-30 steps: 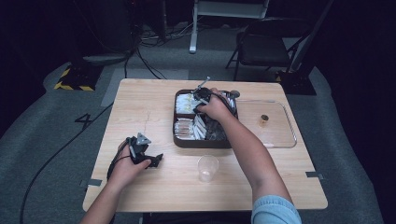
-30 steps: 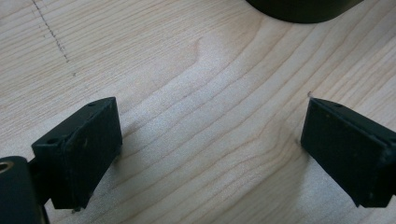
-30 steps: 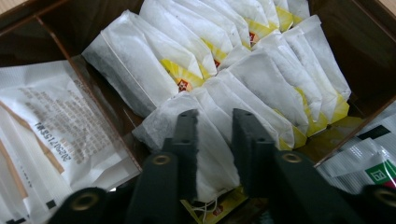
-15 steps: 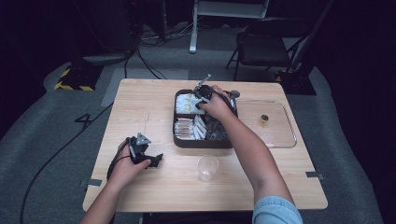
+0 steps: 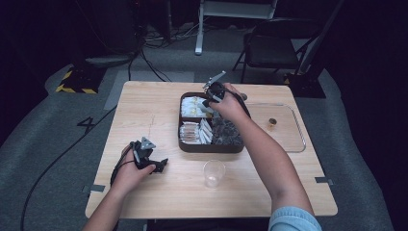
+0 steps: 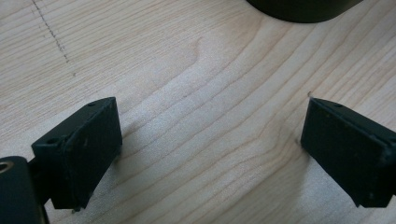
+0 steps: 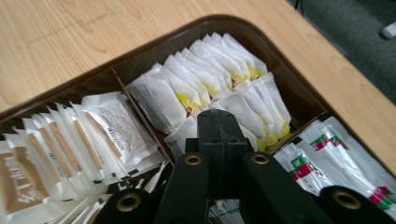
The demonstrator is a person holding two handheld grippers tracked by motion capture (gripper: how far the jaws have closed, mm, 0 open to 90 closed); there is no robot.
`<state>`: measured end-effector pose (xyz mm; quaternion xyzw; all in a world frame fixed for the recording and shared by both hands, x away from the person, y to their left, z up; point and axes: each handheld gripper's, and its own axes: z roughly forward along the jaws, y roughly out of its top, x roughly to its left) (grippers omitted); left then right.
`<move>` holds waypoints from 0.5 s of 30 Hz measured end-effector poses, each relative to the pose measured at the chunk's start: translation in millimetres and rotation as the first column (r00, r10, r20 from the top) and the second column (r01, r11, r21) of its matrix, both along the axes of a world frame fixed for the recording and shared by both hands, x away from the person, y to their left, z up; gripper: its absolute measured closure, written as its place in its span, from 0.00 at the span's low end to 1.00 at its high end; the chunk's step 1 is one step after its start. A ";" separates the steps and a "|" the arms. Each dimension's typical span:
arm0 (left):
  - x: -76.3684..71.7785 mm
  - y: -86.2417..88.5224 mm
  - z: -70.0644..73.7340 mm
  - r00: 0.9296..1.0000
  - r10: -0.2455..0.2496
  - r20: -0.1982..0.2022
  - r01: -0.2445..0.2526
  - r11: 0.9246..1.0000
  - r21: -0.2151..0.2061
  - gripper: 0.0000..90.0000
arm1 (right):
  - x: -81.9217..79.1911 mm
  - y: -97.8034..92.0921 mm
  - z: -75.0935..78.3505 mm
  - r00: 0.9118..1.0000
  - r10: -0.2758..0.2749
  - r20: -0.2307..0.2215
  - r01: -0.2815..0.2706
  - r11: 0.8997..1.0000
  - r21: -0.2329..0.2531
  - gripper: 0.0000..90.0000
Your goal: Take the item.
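Right gripper view: my right gripper (image 7: pixel 219 123), jaws pressed together, noses among yellow-marked sachets (image 7: pixel 219 77) in the brown tray (image 5: pixel 185 144) near the table's far edge; my left gripper (image 6: pixel 210 149) rests wide open on bare wood

One dark compartment tray (image 5: pixel 211 147) sat on the single wooden table (image 5: pixel 144 110), with four compartments, as far as the high view allowed. One clear plastic cup (image 5: pixel 213 173) stood near it, and one clear flat tray (image 5: pixel 293 144) lay to its right, carrying one small brown object (image 5: pixel 272 123). Two grippers were present, left (image 5: pixel 150 161) and right (image 5: pixel 211 98). The packets (image 7: pixel 210 88) were too many to count.
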<state>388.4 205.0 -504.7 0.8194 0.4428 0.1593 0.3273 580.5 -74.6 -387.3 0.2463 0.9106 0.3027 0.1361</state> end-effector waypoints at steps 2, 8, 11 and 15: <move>0.1 0.2 0.2 1.000 -0.002 -0.002 0.002 1.000 0.001 0.06 | -4.5 -1.9 5.8 1.000 0.003 0.005 -0.003 1.000 0.007 1.00; 0.1 -0.1 0.0 1.000 -0.003 0.002 0.003 1.000 0.007 0.06 | -18.3 -7.5 23.3 0.999 0.028 0.023 -0.029 0.999 0.036 1.00; 0.2 -0.4 0.0 1.000 -0.003 0.003 0.003 1.000 0.010 0.06 | -23.8 -9.4 30.3 0.999 0.031 0.032 -0.033 0.998 0.045 1.00; 0.4 -0.3 0.0 1.000 -0.004 0.002 0.004 1.000 0.010 0.06 | -41.3 -13.9 47.5 0.997 0.058 0.043 -0.060 0.997 0.058 1.00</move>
